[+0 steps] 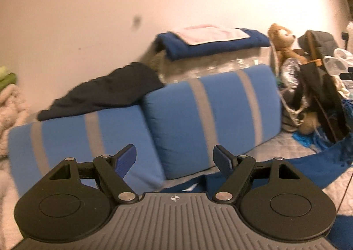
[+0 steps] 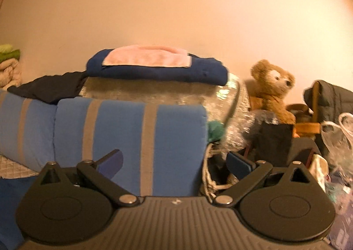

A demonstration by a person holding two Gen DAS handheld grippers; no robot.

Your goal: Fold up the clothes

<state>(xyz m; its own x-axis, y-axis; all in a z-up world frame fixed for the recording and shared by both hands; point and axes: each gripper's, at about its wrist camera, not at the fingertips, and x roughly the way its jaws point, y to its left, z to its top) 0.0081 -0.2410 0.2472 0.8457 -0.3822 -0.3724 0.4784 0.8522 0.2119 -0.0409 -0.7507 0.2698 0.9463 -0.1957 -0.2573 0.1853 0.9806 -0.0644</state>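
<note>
Tools (image 1: 174, 159) (image 2: 174, 166) agape, blue garment (image 1: 308, 161) below them.

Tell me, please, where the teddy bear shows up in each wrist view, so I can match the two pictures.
Left wrist view: the teddy bear sits at the upper right, against the wall, just right of the folded blue blanket.
Right wrist view: the teddy bear is right of centre, larger, again right of the folded blue blanket.
Shared landmark: the pink cloth lying on top of that blanket.
</note>
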